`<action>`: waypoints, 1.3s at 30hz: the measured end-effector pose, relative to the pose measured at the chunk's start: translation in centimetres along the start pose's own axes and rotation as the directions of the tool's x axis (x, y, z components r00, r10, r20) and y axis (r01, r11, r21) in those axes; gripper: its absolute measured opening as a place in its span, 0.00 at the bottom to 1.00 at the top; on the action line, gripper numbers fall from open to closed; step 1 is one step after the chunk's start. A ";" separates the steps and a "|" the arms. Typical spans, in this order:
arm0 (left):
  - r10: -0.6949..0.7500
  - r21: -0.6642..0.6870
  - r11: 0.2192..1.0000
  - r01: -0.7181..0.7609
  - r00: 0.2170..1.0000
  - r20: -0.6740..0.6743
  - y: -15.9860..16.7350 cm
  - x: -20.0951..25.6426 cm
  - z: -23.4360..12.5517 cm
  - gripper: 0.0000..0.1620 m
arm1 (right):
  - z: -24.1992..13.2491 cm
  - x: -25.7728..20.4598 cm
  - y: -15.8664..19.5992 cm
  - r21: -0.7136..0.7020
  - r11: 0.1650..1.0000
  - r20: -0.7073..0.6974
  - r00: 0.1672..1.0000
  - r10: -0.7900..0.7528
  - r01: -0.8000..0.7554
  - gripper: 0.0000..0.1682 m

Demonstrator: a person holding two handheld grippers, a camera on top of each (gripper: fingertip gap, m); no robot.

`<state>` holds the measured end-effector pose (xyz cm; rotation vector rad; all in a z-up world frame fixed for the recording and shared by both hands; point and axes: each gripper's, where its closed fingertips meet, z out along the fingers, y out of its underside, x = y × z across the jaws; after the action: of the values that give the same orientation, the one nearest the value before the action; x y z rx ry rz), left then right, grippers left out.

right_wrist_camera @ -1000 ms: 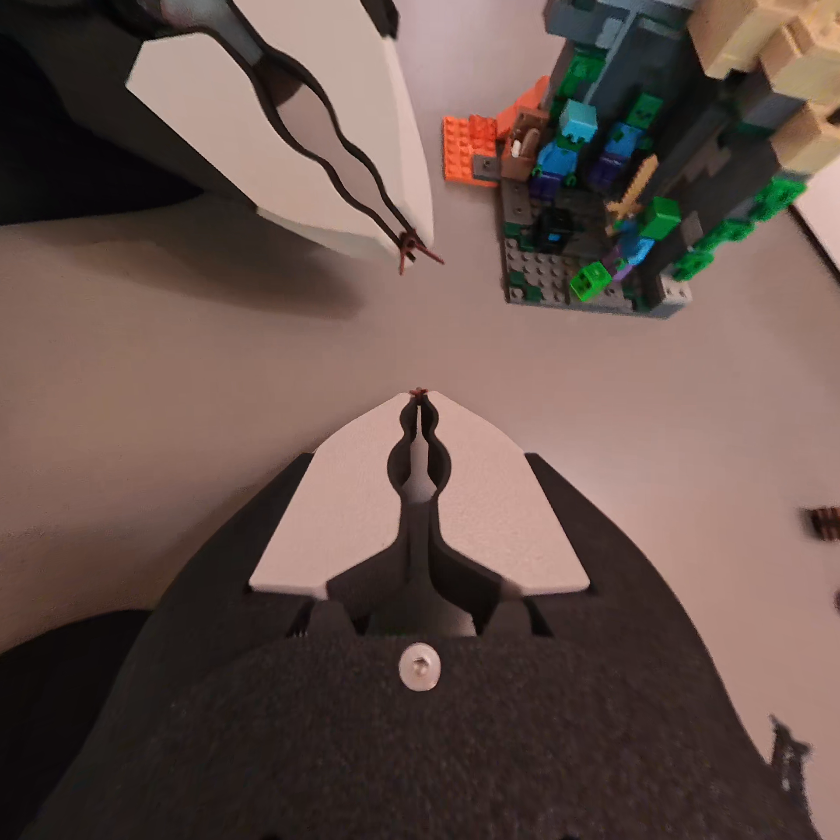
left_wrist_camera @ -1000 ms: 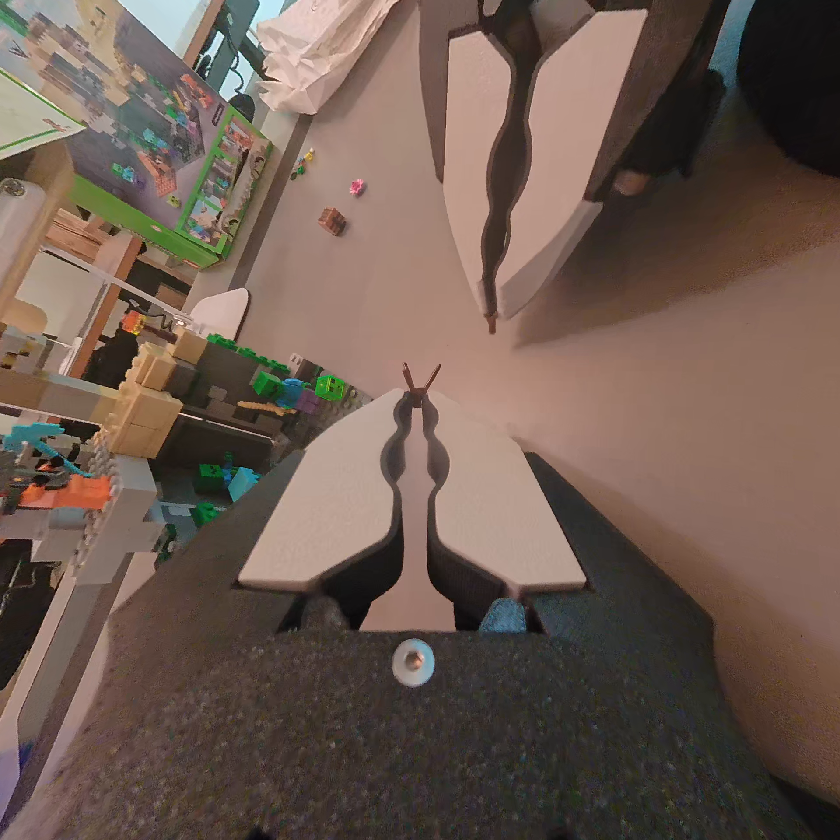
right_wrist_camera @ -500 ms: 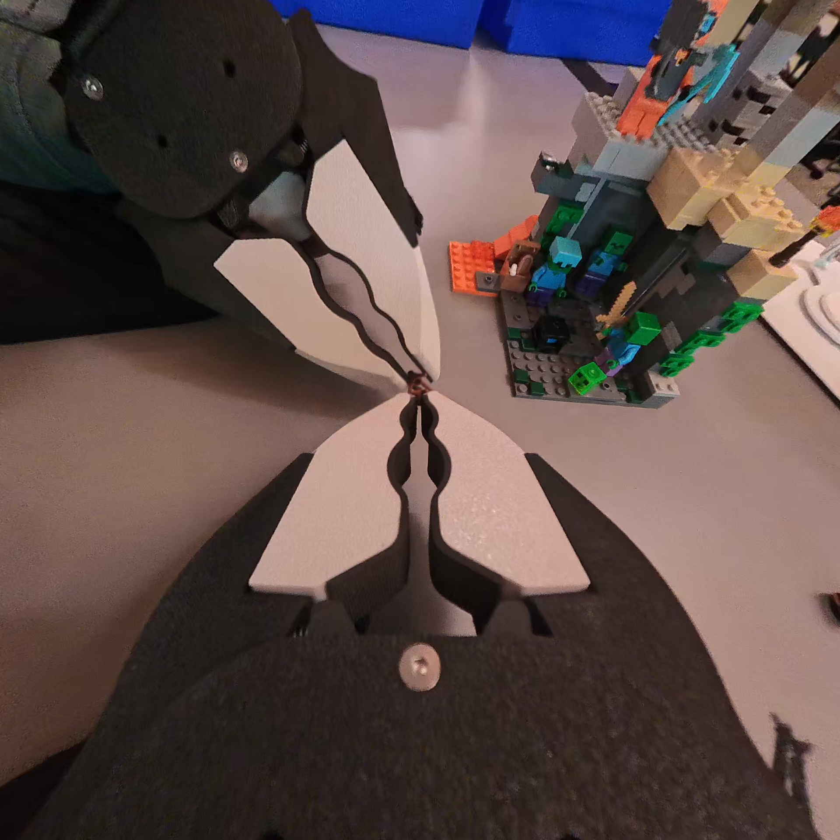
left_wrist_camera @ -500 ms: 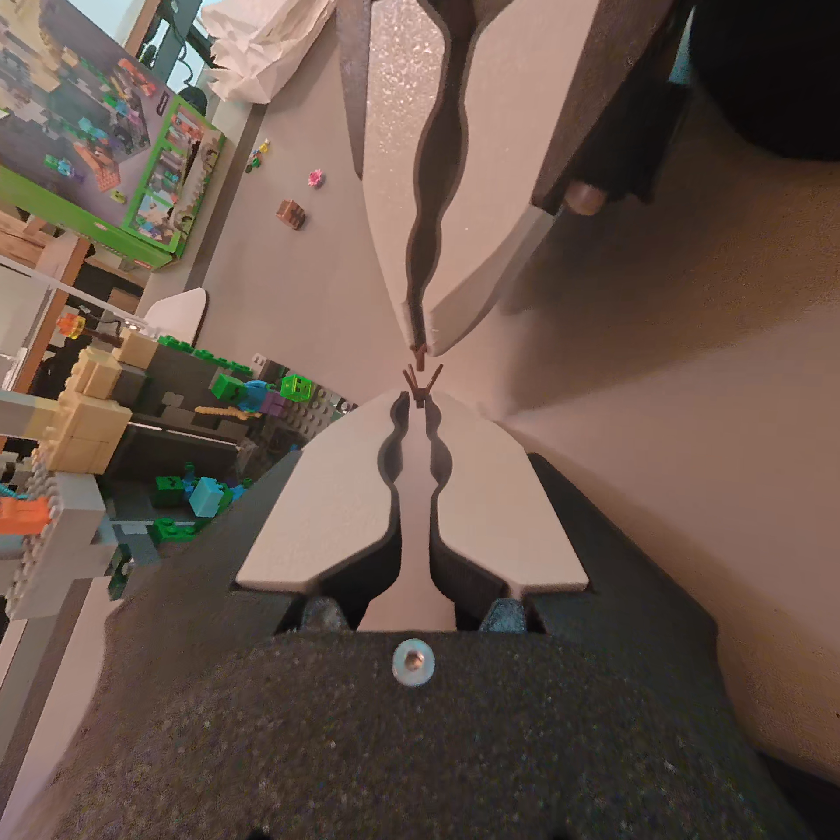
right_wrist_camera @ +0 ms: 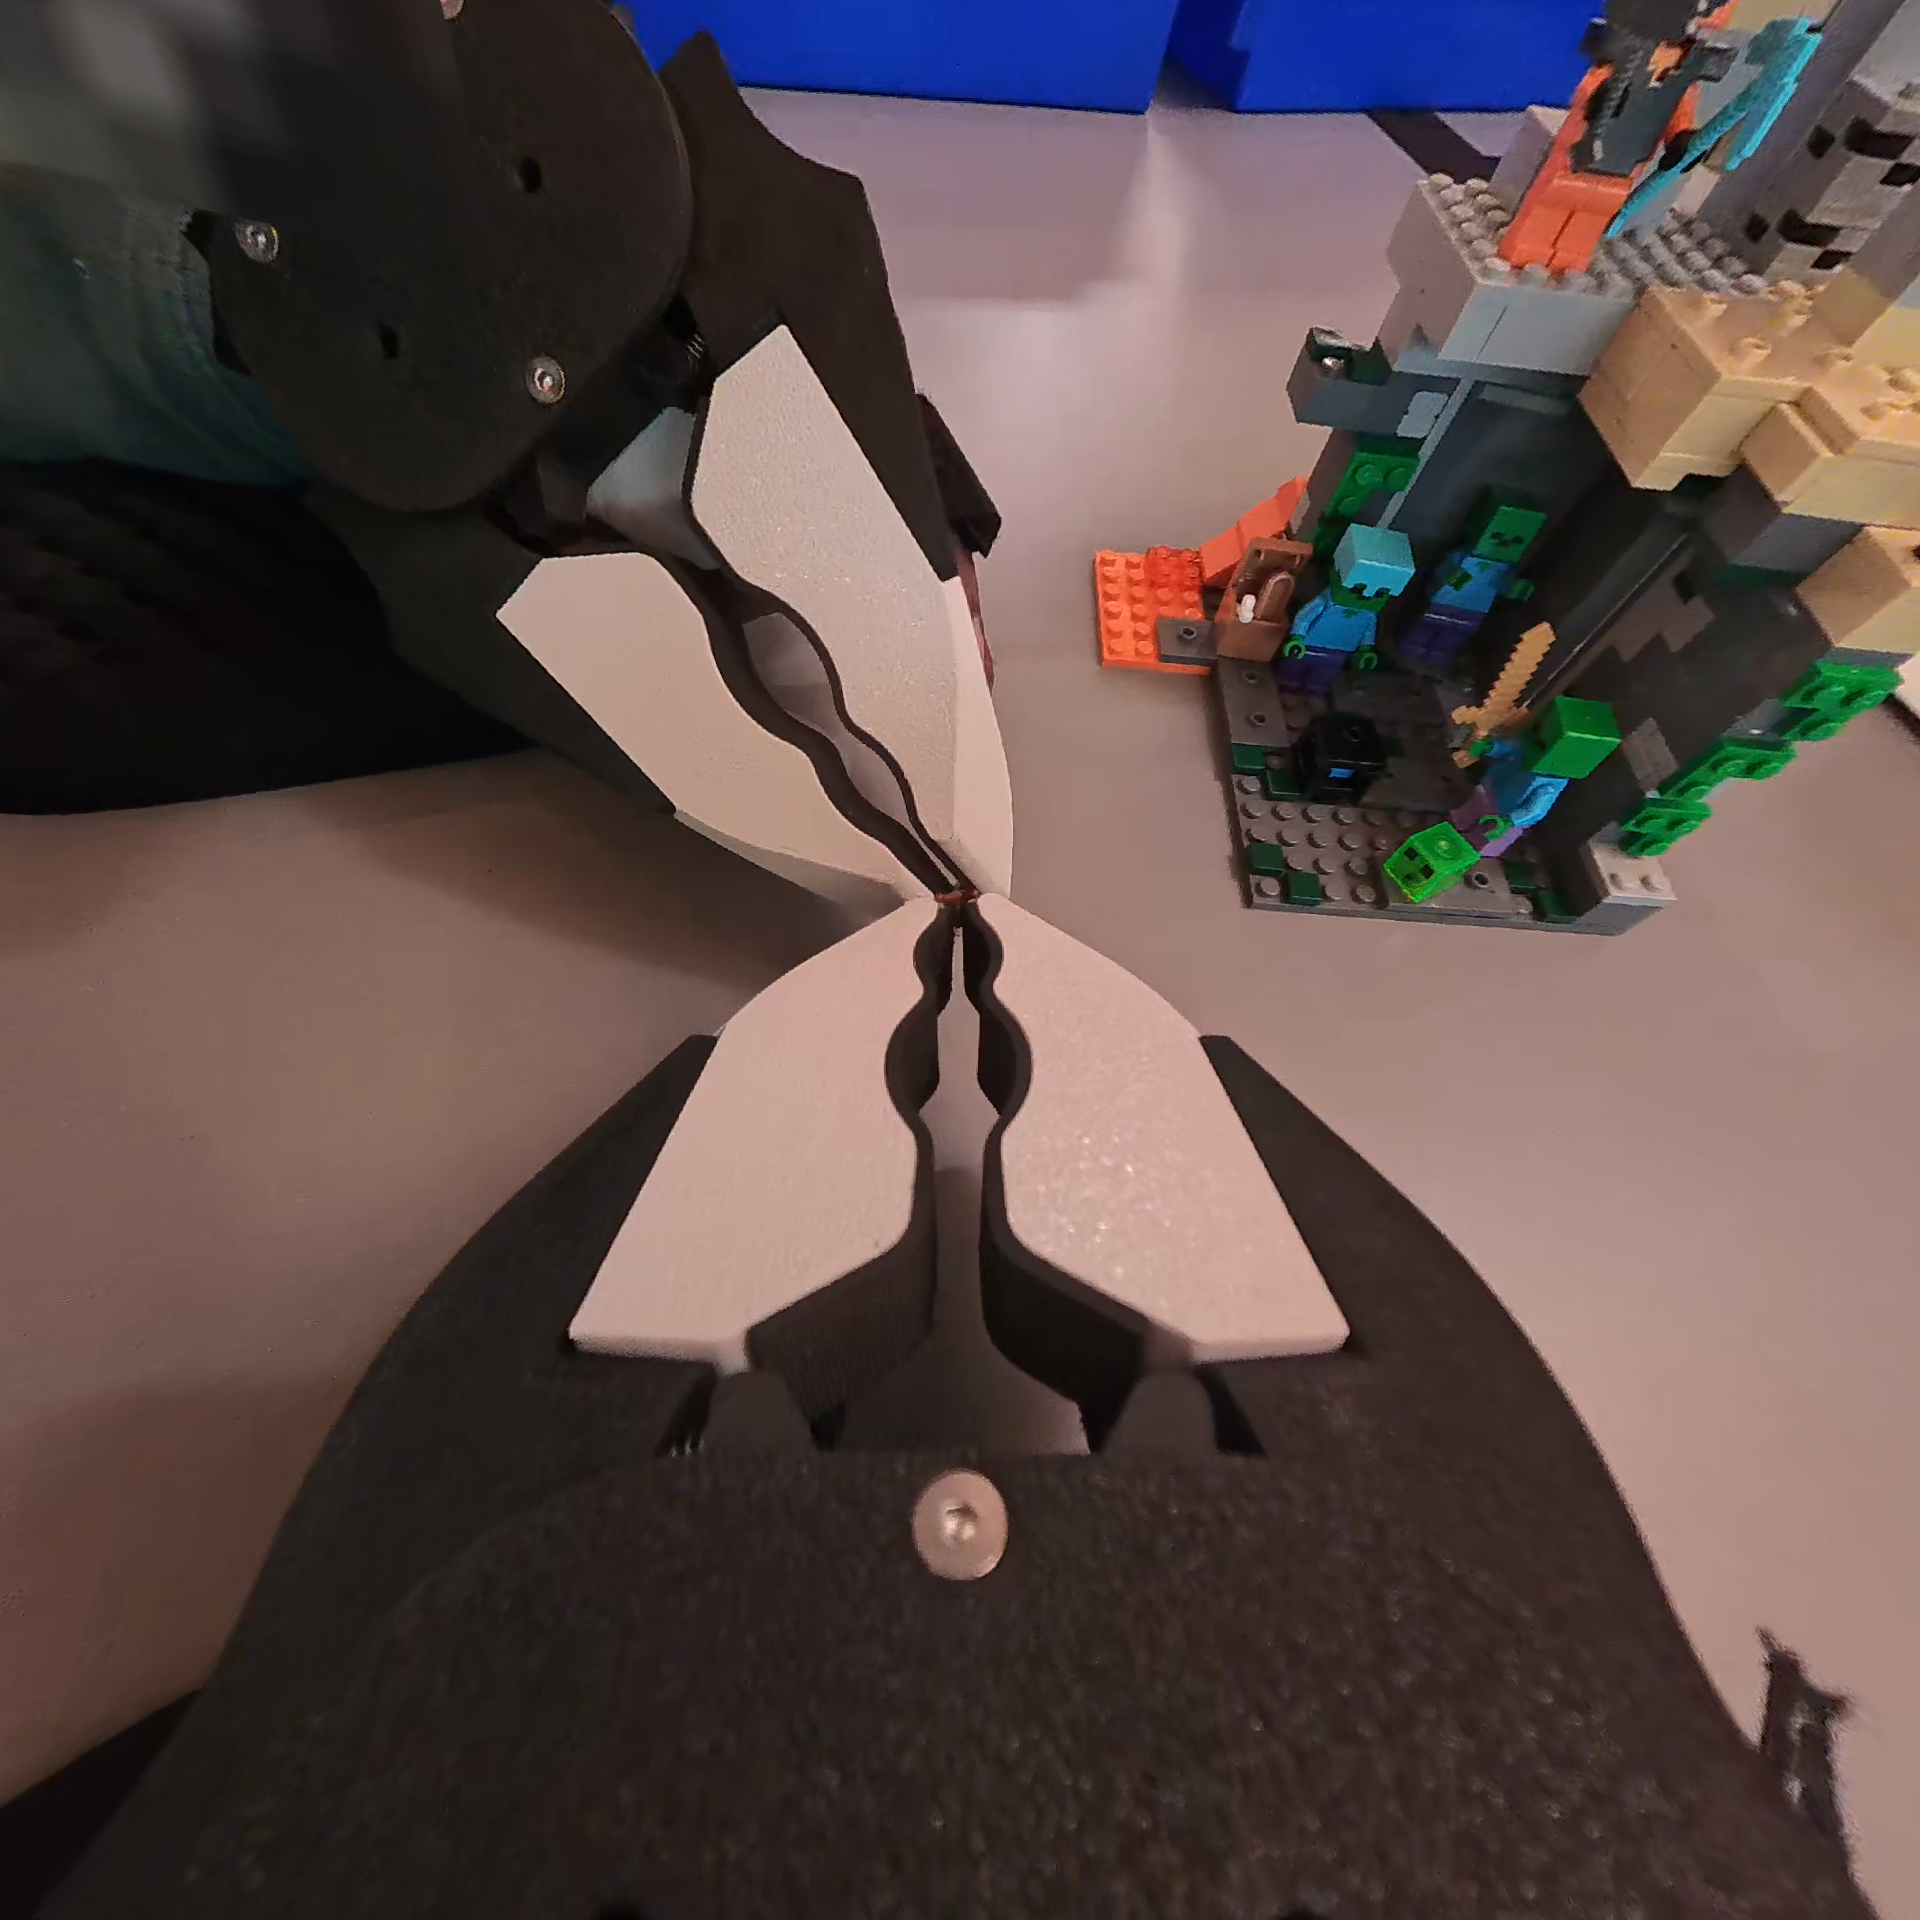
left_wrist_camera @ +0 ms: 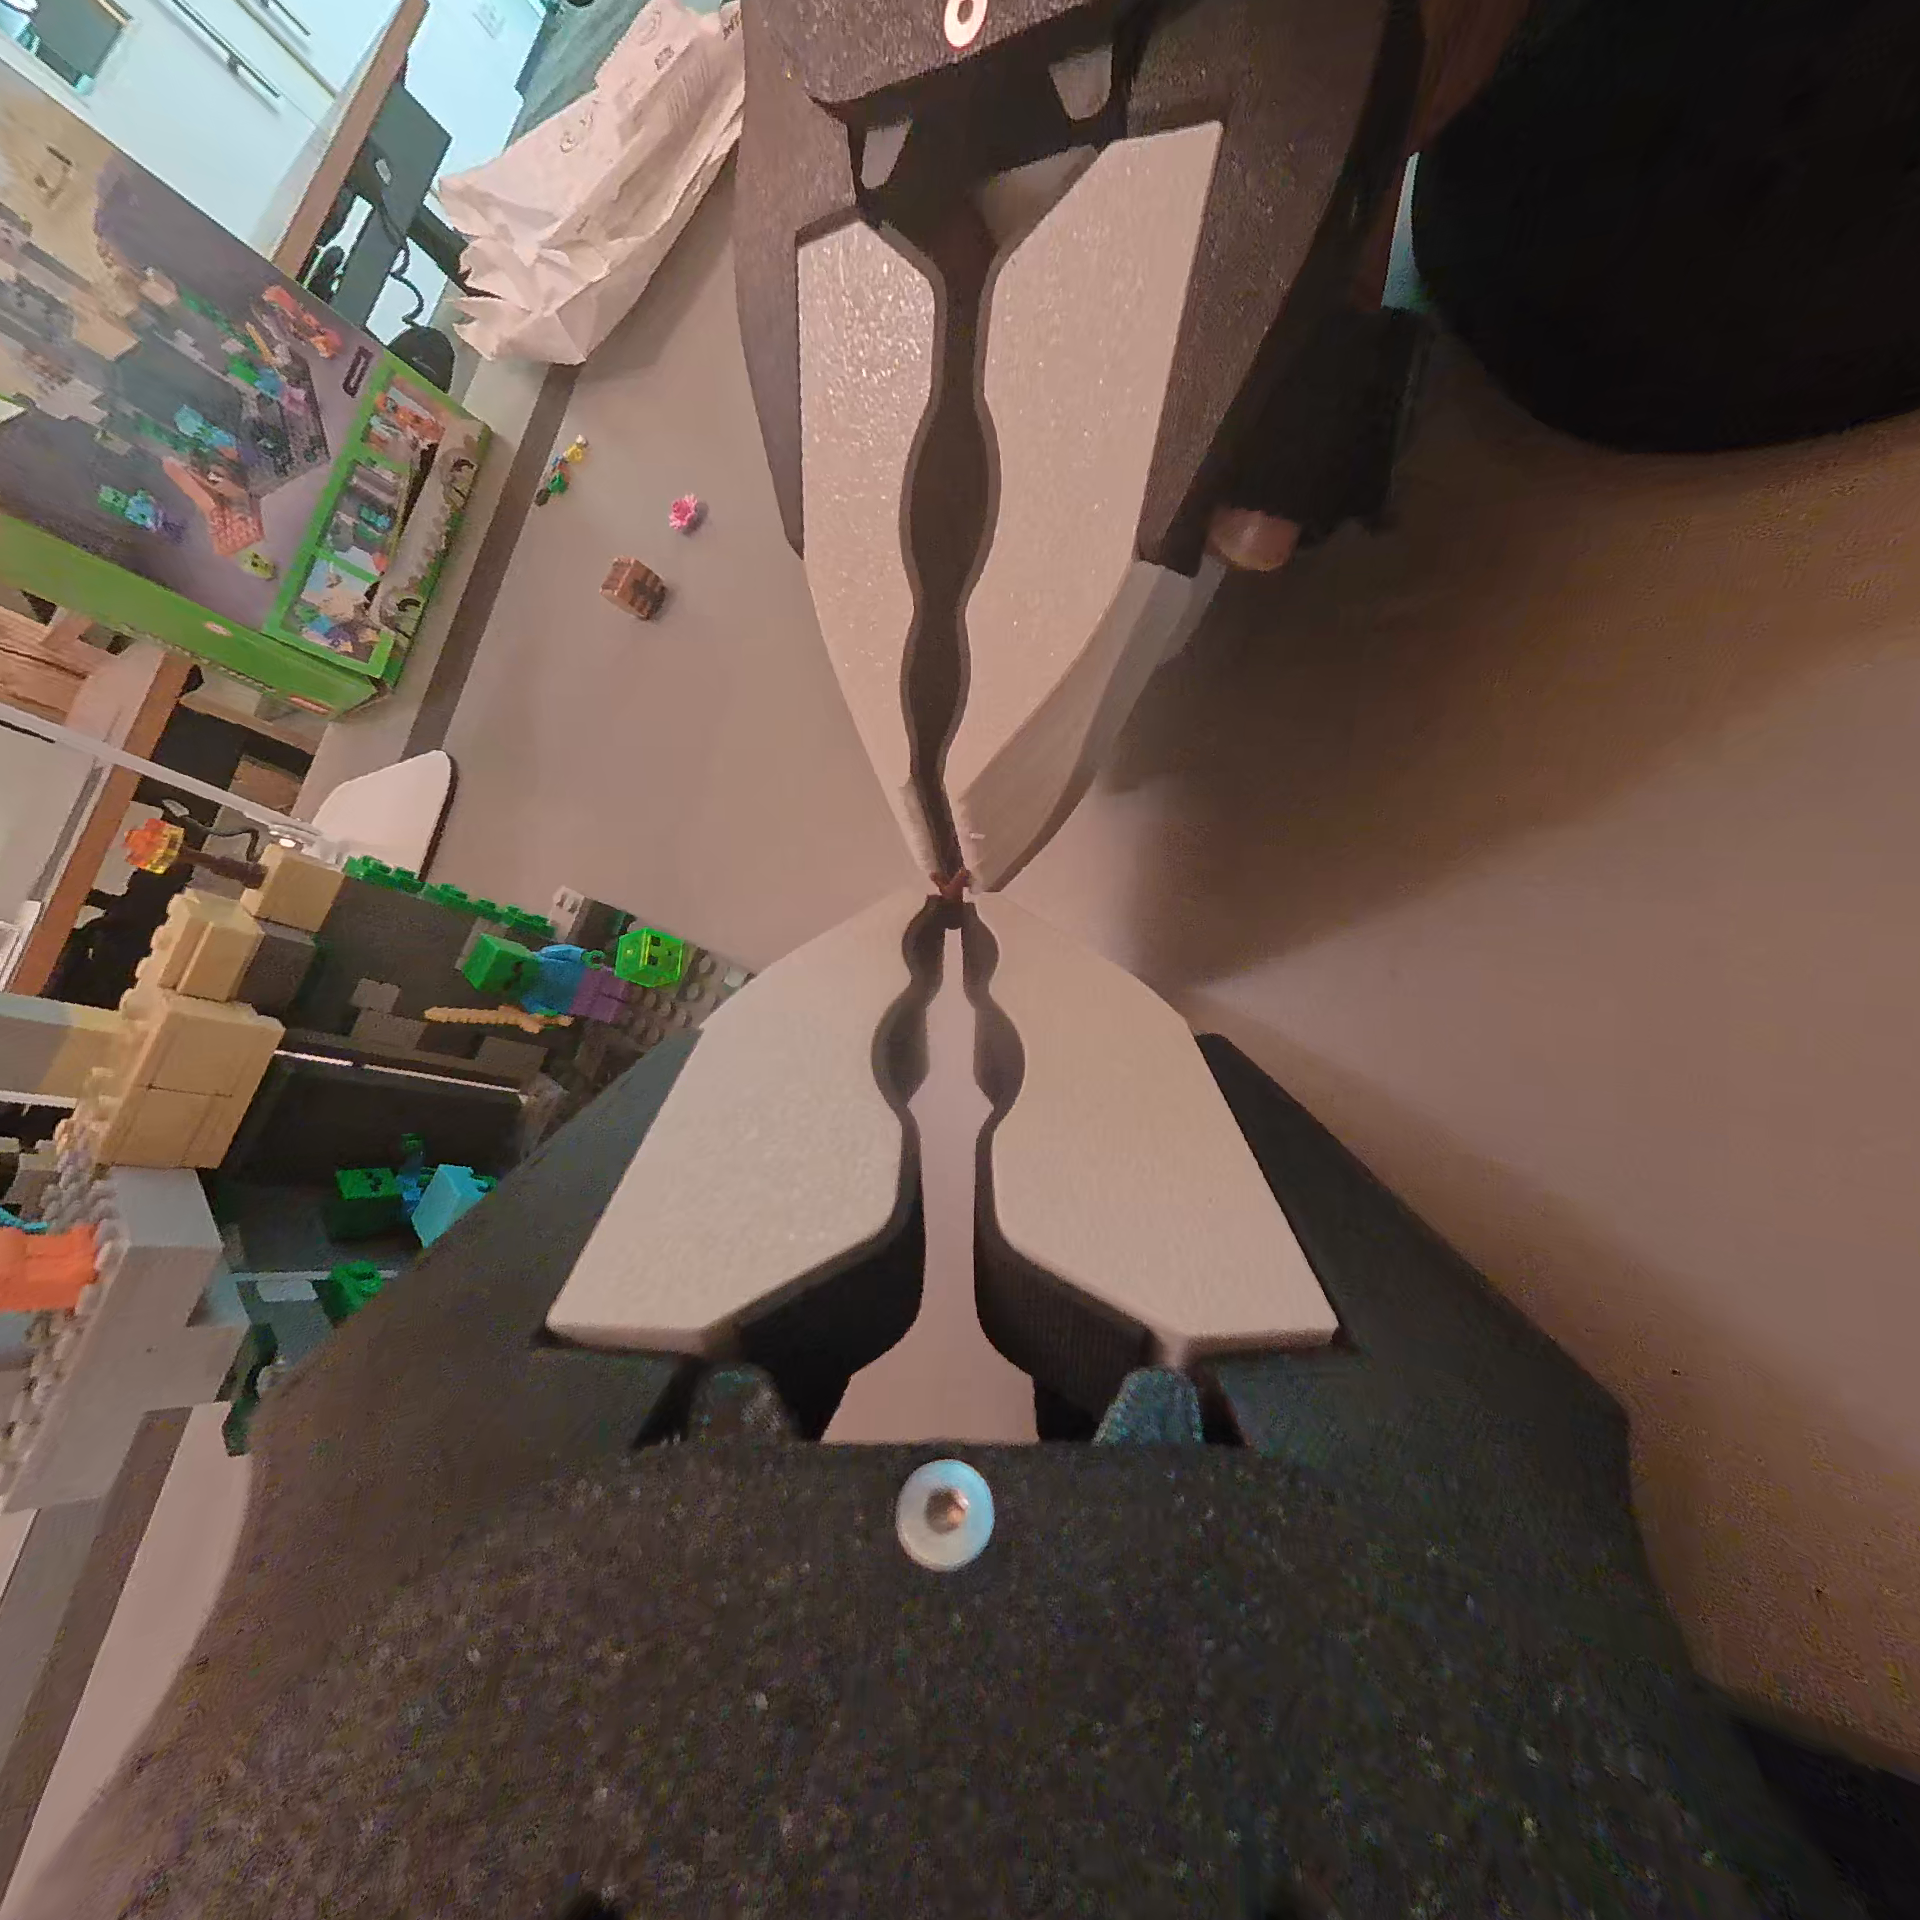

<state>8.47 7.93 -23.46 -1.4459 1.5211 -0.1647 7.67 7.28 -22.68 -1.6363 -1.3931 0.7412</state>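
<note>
Left hand-held gripper (left_wrist_camera: 948,914), black body with white foam-faced fingers: tips pinched together on a tiny reddish-brown twig-like plastic piece (left_wrist_camera: 951,885), held above the grey desk (left_wrist_camera: 1507,935). Right hand-held gripper (right_wrist_camera: 954,914), same build: tips likewise closed, meeting the left one's tips nose to nose at that same brown piece (right_wrist_camera: 953,896); whether it grips a second small part cannot be told. Multicoloured toy-brick tower model on a dark grey studded baseplate (right_wrist_camera: 1558,623): stands on the desk near the joined tips, with blocky green and blue figures at its foot. Loose on the desk, well apart: small brown brick (left_wrist_camera: 634,589), small pink flower piece (left_wrist_camera: 687,511). At the far desk edge: green-bordered printed cardboard box (left_wrist_camera: 239,499), crumpled white paper bag (left_wrist_camera: 592,218).
</note>
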 end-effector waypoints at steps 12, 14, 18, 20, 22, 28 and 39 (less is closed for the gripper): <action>-0.085 -0.175 0.976 0.130 0.967 0.240 5.8 -8.4 -4.0 0.01 | -4.4 4.8 -1.3 0.149 0.984 -0.169 0.978 0.124 -0.099 0.06; -0.102 -0.268 0.943 0.196 0.939 0.328 9.5 -11.7 -5.6 0.01 | -5.3 5.7 -1.3 0.169 0.979 -0.203 0.968 0.150 -0.116 0.06; -0.190 -0.392 0.860 0.327 0.917 0.350 16.4 -15.2 -7.0 0.02 | -5.5 6.1 -1.3 0.165 0.979 -0.227 0.962 0.153 -0.117 0.05; -0.253 -0.422 0.821 0.386 0.907 0.337 19.1 -15.9 -6.7 0.02 | -5.2 5.8 -1.1 0.143 0.985 -0.231 0.964 0.131 -0.099 0.05; -0.323 -0.379 0.817 0.435 0.889 0.324 19.9 -16.3 -6.0 0.02 | -4.8 5.6 -0.7 0.116 0.989 -0.234 0.966 0.112 -0.087 0.05; -0.365 -0.299 0.828 0.473 0.862 0.352 19.8 -17.5 -5.0 0.10 | -4.6 5.7 -0.1 0.104 0.989 -0.231 0.965 0.126 -0.104 0.05; -0.385 -0.230 0.847 0.480 0.851 0.358 18.3 -16.7 -5.8 0.12 | -4.5 5.7 0.2 0.081 0.992 -0.239 0.964 0.117 -0.100 0.04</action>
<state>-11.51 23.72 -23.91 -1.9671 0.9763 0.0280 12.76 11.83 -20.31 -1.6974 -1.1004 0.6190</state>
